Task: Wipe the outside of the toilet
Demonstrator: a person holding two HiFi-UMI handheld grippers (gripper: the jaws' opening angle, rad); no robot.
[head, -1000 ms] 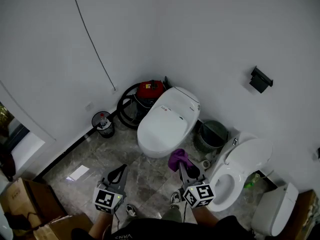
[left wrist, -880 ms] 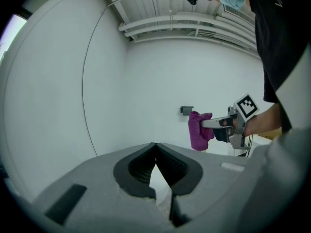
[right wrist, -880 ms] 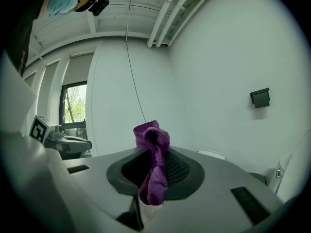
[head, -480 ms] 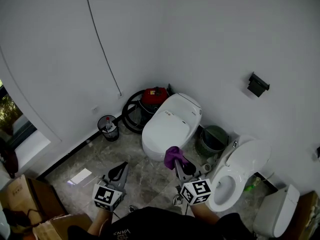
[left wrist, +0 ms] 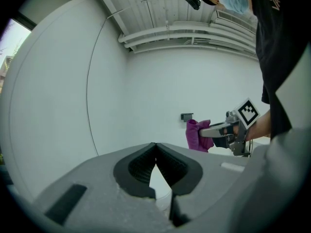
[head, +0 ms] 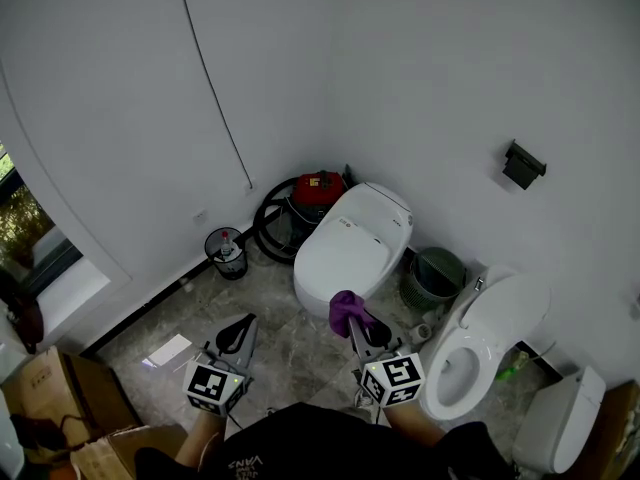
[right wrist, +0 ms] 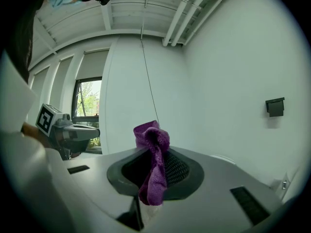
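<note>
A white toilet with a closed lid (head: 350, 253) stands on the grey marble floor against the white wall. My right gripper (head: 352, 320) is shut on a purple cloth (head: 346, 311), held in the air just in front of that toilet's near edge. In the right gripper view the purple cloth (right wrist: 152, 163) hangs bunched between the jaws. My left gripper (head: 242, 330) hangs to the left, shut, with nothing in it. In the left gripper view its jaws (left wrist: 156, 144) meet at the tip, and the right gripper with the cloth (left wrist: 196, 135) shows beyond.
A second toilet with its lid raised (head: 478, 346) stands at the right. A green bin (head: 435, 273) sits between the two toilets. A red vacuum with a black hose (head: 312, 193) and a small black bin (head: 226, 253) stand by the wall. Cardboard boxes (head: 55, 408) lie at lower left.
The view has shifted, so the closed toilet now sits closer to my right gripper. The purple cloth has come up to the toilet's near edge. Both grippers stay shut.
</note>
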